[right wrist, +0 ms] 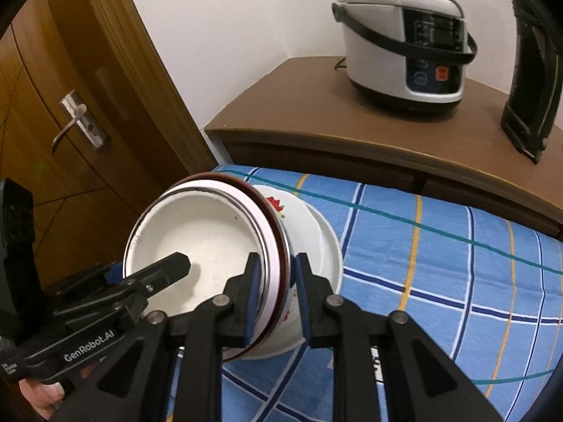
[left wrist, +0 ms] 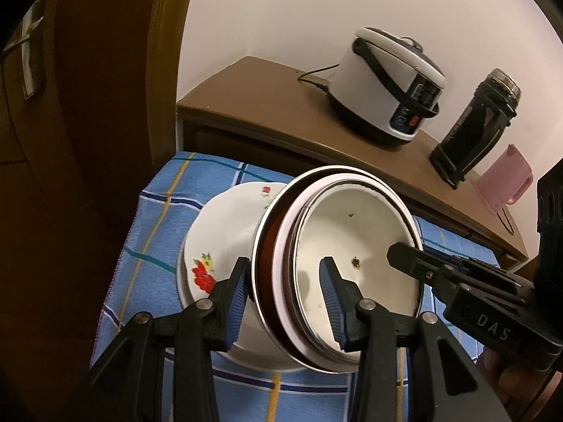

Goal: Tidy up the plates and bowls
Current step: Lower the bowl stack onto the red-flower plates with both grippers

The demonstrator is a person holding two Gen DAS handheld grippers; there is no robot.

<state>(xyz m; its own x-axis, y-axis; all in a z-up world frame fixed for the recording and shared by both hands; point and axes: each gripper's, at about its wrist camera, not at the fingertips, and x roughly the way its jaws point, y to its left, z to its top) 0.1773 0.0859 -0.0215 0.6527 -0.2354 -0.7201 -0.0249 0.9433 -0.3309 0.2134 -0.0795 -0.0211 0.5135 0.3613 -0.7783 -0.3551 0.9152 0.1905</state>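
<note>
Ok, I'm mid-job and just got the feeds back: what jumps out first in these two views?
A tilted stack of nested bowls, white inside, fills the middle, hanging over a flowered plate on the blue checked cloth. Both claws grip its rim from opposite sides: left claw, right claw. Behind, a white rice cooker stands on a brown cabinet.

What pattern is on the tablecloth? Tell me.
Blue tablecloth with navy, white, yellow and teal check lines; clearest in the right wrist view.
</note>
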